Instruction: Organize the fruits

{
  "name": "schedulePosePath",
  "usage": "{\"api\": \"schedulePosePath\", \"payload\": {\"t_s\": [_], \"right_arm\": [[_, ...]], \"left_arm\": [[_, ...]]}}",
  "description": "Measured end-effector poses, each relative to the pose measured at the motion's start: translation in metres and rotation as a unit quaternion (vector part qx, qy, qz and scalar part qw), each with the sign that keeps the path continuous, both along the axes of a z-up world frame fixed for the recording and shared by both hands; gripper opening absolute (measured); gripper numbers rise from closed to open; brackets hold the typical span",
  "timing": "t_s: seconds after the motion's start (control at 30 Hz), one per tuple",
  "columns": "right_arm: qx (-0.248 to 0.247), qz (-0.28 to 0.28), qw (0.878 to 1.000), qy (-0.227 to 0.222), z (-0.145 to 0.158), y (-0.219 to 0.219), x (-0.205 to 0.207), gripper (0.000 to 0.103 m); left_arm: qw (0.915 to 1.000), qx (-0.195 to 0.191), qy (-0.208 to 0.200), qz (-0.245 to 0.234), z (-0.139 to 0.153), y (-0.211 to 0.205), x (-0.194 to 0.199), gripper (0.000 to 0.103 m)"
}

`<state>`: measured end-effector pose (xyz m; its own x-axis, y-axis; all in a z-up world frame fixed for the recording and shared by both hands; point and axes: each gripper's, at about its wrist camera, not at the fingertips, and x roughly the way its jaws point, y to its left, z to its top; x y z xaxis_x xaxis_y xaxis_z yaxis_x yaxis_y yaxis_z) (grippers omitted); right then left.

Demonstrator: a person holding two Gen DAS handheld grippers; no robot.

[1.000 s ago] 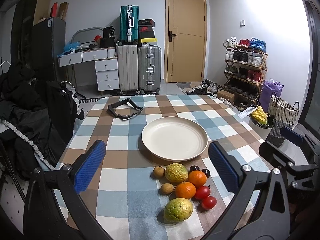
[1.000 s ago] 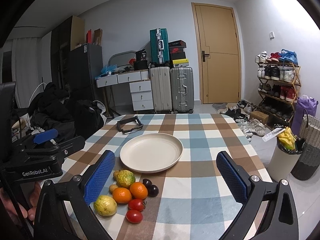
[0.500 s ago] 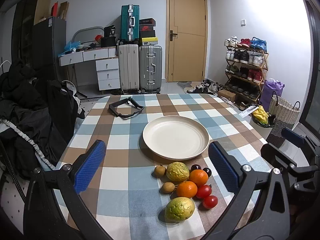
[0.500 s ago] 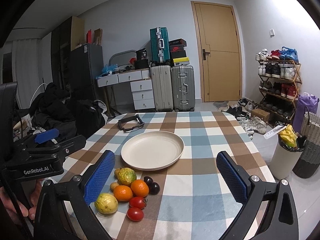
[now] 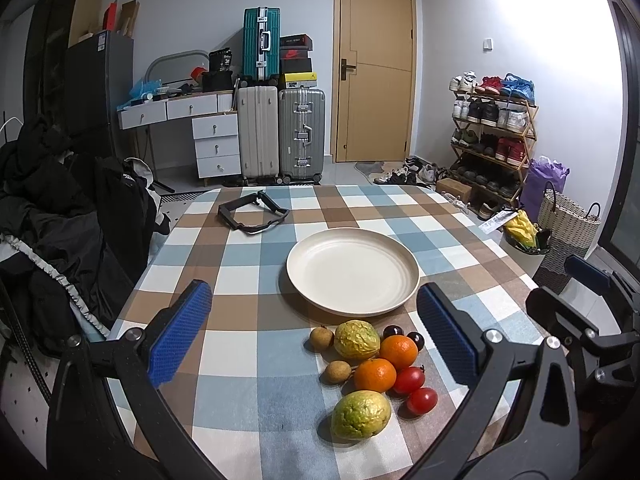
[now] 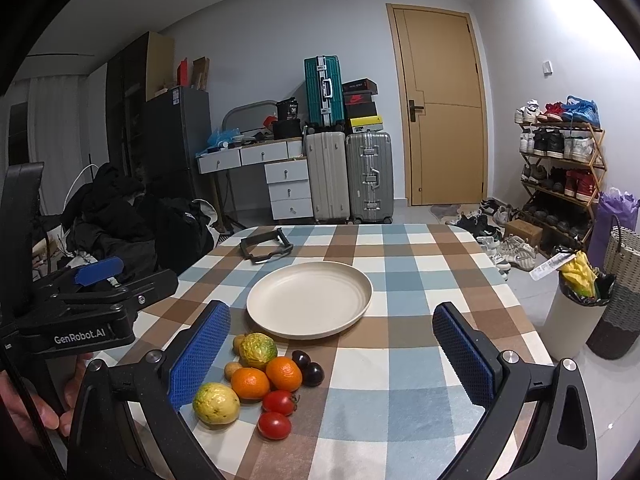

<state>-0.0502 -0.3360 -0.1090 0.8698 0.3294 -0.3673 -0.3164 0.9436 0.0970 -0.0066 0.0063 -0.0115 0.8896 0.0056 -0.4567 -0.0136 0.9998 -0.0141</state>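
A cream plate (image 5: pixel 352 270) (image 6: pixel 309 298) lies bare in the middle of the checked table. Just in front of it sits a fruit cluster: two green-yellow guavas (image 5: pixel 361 415) (image 6: pixel 216 403), two oranges (image 5: pixel 375 375) (image 6: pixel 283 373), two red tomatoes (image 5: pixel 422 400) (image 6: pixel 274 425), two dark plums (image 5: pixel 415 338) (image 6: pixel 313 373) and small brown fruits (image 5: pixel 321 337) (image 6: pixel 233 369). My left gripper (image 5: pixel 314 336) hovers open above the table's near edge, left of the cluster. My right gripper (image 6: pixel 331 356) is open too, with the fruit by its left finger. Neither touches anything.
A black strap frame (image 5: pixel 253 214) (image 6: pixel 265 245) lies at the table's far left. Dark clothes (image 5: pixel 60 216) pile on a chair at left. A white bin (image 6: pixel 576 316) and a wicker basket (image 5: pixel 568 220) stand to the right; suitcases and a shoe rack (image 5: pixel 494 140) line the far wall.
Both cameras have drifted slightly; the plate and fruit sit a little higher in view. Nothing on the table has moved, and both grippers stay open.
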Motion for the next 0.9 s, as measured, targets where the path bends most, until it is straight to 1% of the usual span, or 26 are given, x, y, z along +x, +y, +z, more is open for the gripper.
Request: {"api": "schedulePosePath", "payload": {"t_s": [0.2,0.47,0.53,0.7,0.9], "right_arm": [[0.000,0.000,1.000,0.000,-0.001,0.001,-0.001,0.103],[0.002,0.000,1.000,0.004,-0.004,0.001,-0.001,0.103],[0.003,-0.001,1.000,0.006,-0.005,0.001,-0.002,0.103],[0.006,-0.003,1.000,0.012,-0.007,-0.002,0.000,0.103],[0.005,-0.006,1.000,0.019,-0.012,-0.004,0.003,0.103]], "left_arm": [[1.0000,-0.001,0.003,0.000,-0.003,0.000,0.000,0.102],[0.9999,-0.001,0.015,-0.007,-0.020,-0.003,0.001,0.102],[0.9998,-0.001,0.020,-0.009,-0.020,-0.003,0.003,0.102],[0.9991,0.000,0.038,-0.019,-0.030,-0.005,0.008,0.102],[0.9970,-0.008,0.070,-0.031,-0.048,-0.007,0.020,0.102]]}}
